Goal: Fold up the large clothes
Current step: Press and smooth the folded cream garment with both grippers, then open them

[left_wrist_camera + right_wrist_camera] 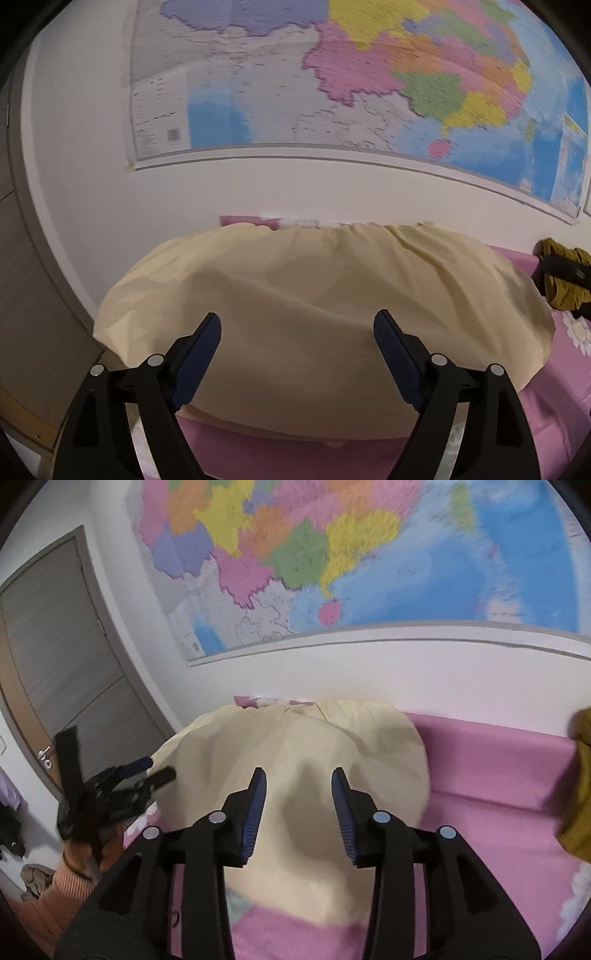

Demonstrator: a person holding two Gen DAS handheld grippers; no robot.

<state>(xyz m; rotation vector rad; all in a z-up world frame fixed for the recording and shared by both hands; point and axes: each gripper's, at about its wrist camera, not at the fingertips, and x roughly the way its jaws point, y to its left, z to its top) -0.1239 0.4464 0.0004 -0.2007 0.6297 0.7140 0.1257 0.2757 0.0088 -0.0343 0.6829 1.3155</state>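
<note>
The left black tongs with dark-blue pads point(297, 326) stand spread wide, nothing between the pads, hovering above the pale-yellow cloth garment point(314, 295). The right black tongs with blue ribbed pads point(298, 786) are parted about halfway and pinch nothing; the garment lies below them. That garment is spread flat on the bed's pink sheet point(498, 775), reaching toward the white wall point(258, 188), which carries a large coloured map point(369, 74). A mustard-coloured bundle of cloth point(561, 277) lies to the right, apart from the yellow garment.
</note>
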